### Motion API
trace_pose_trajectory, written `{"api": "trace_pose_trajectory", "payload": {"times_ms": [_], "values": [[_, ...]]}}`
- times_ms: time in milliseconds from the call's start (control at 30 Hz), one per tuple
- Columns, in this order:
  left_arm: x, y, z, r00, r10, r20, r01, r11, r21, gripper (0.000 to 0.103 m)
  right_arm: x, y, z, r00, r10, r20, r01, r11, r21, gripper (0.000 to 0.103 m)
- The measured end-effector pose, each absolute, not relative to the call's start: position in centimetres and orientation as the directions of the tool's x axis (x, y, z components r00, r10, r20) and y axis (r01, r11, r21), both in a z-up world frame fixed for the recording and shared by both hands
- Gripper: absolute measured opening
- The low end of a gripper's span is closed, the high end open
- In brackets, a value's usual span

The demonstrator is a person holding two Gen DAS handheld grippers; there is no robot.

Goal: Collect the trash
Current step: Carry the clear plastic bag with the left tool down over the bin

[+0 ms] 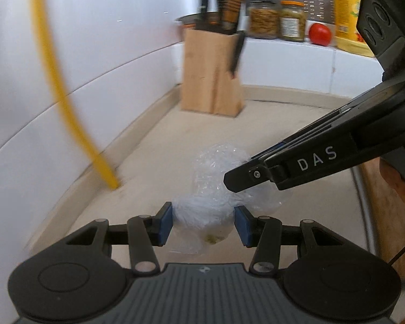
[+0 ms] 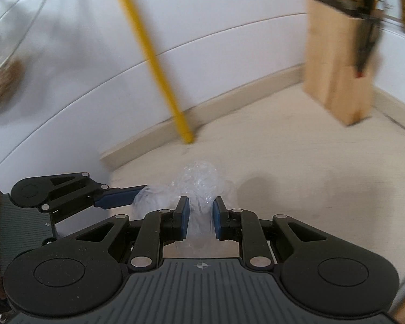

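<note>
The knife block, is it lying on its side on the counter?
No, the wooden knife block stands upright on the counter by the back wall, with knife handles sticking up out of its top.

Only one readable mark out here, the white letters "DAS" printed along the black finger of the right gripper (image 1: 239, 182) in the left wrist view, while the label on the jar (image 1: 292, 21) and the print on the yellow bottle (image 1: 348, 13) stay too blurred to read.
</note>
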State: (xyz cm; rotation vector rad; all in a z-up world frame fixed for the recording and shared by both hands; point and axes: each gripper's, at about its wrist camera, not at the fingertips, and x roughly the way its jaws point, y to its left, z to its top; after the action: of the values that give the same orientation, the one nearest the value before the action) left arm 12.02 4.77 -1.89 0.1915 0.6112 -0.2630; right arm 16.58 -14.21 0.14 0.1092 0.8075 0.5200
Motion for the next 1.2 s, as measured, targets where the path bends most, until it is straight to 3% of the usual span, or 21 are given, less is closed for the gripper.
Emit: {"api": "trace_pose_trajectory", "payload": {"times_ms": [533,1200], "values": [[2.5,14.7,-3.5,0.808,0.002,-0.590,0.048,0.996,0.069,0.043,12.0,-0.9,-0.9,0.421,0.609,-0.672,-0.601,0.743,0.296,0.025],[-2.9,19.1,-5.5,0.780,0.094,-0.619,-0.094,0.995,0.033,0.043,9.1,5.5,-2.4,0.313,0.663,-0.680,-0.681,0.655,0.326,0.024]]}}
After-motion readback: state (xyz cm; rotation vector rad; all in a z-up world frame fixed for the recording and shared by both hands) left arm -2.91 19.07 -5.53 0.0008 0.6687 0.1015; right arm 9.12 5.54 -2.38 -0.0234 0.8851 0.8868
